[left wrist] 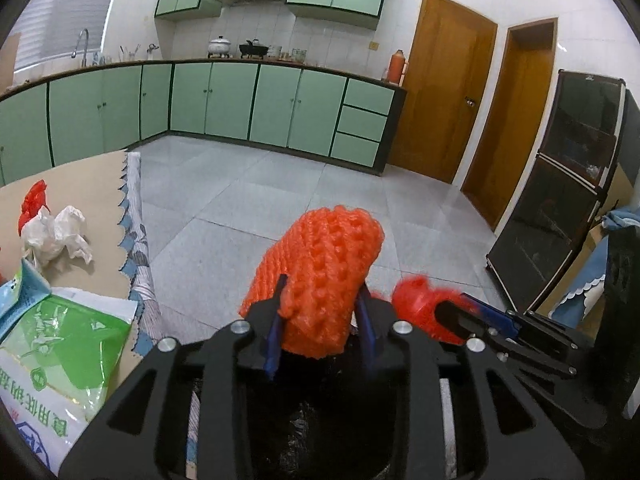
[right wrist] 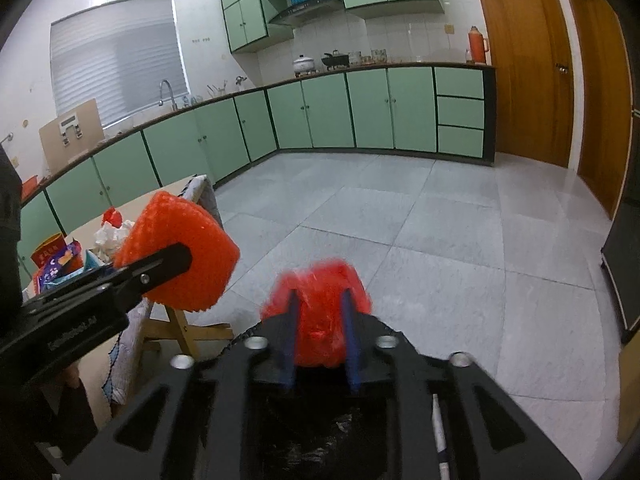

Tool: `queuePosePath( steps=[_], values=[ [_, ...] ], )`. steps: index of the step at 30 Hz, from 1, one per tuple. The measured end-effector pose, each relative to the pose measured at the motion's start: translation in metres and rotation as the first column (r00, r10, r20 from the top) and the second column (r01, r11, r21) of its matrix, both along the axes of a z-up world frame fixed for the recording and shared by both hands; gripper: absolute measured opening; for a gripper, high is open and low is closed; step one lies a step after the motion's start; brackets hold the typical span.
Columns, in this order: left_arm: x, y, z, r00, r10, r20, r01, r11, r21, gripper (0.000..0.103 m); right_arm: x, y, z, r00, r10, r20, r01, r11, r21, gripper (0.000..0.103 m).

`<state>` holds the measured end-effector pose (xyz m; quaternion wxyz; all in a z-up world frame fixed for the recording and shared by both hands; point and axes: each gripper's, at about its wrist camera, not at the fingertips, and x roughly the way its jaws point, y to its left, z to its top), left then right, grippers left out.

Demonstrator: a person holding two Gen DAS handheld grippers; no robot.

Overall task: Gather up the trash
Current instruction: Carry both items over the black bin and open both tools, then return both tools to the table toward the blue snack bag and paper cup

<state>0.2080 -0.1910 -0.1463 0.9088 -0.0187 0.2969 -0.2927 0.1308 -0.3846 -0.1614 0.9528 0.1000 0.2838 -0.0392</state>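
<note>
Kitchen with green cabinets (left wrist: 224,100) along the far walls, grey tile floor (right wrist: 400,220), two wooden doors. Landmark: the folding table (left wrist: 80,184), tan top over a patterned cloth edge.

On the table: green-and-white salt bag (left wrist: 60,344) at the near corner, crumpled white tissue (left wrist: 56,236) beyond it, a scrap of red plastic (left wrist: 34,200) touching the tissue's far side. In the right wrist view a red carton (right wrist: 50,254) and a purple wrapper sit there too.

Off the table's floor-side edge, both tools hang over open floor, each loaded:
- left gripper (left wrist: 320,308): blue fingers pinching an orange foam fruit net (left wrist: 324,272), which stands up well above the tips.
- right gripper (right wrist: 320,320): fingers pressed onto a crumpled red plastic bag (right wrist: 320,304) (blurred, so the exact hold is hard to read).

Just under both grippers is a dark opening with a glossy black lining, probably the trash bag or bin (left wrist: 320,420), though its rim is hidden by the tool bodies.

Judgement: step in hand is the drop. To do it well, bring each load squarely over the dark opening before spreading the fingers; lower the tall foam net so it doesn't topple out over the edge; release one side at a time, since the grippers sit close together. Light plastic may cling to a pad, so open wide. Tissue and red scrap on the table remain to collect.
</note>
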Motion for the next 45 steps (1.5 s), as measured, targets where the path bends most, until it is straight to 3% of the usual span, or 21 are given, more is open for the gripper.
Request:
queuePosePath(
  steps=[3, 6, 15, 17, 21, 27, 37, 41, 45],
  values=[
    [0.0, 0.003, 0.002, 1.0, 0.006, -0.001, -0.006, 1.0, -0.007, 0.044, -0.001, 0.002, -0.001, 1.0, -0.002, -0.002, 0.002, 1.0, -0.01, 0.028],
    [-0.004, 0.006, 0.006, 1.0, 0.012, 0.01, -0.012, 1.0, -0.009, 0.048, -0.003, 0.003, 0.002, 1.0, -0.009, 0.001, 0.01, 1.0, -0.013, 0.032],
    [-0.035, 0.057, 0.045, 0.986, 0.089, 0.139, -0.091, 0.996, 0.006, 0.06, -0.017, 0.018, 0.027, 0.997, -0.027, 0.076, 0.03, 0.999, -0.041, 0.06],
    [-0.046, 0.075, 0.055, 0.978, 0.122, 0.168, -0.125, 0.992, 0.011, 0.065, -0.022, 0.032, 0.036, 0.995, -0.01, 0.104, 0.015, 0.999, -0.045, 0.074],
    [-0.065, 0.119, 0.069, 0.961, 0.207, 0.183, -0.212, 0.977, 0.011, 0.069, -0.027, 0.069, 0.047, 0.987, 0.059, 0.147, -0.053, 0.997, -0.047, 0.082],
    [-0.091, 0.192, 0.082, 0.91, 0.342, 0.235, -0.363, 0.93, 0.052, 0.07, -0.036, 0.142, 0.059, 0.963, 0.171, 0.209, -0.169, 0.985, -0.029, 0.085],
    [-0.123, 0.301, 0.081, 0.798, 0.547, 0.253, -0.579, 0.812, 0.074, 0.07, -0.051, 0.26, 0.053, 0.904, 0.347, 0.249, -0.344, 0.937, -0.059, 0.096],
    [-0.128, 0.328, 0.07, 0.773, 0.588, 0.238, -0.62, 0.78, 0.086, 0.07, -0.054, 0.299, 0.04, 0.887, 0.394, 0.24, -0.371, 0.918, -0.136, 0.097],
    [-0.133, 0.351, 0.058, 0.761, 0.616, 0.205, -0.641, 0.763, 0.087, 0.07, -0.053, 0.325, 0.022, 0.897, 0.387, 0.212, -0.346, 0.915, -0.206, 0.097]
  ],
)
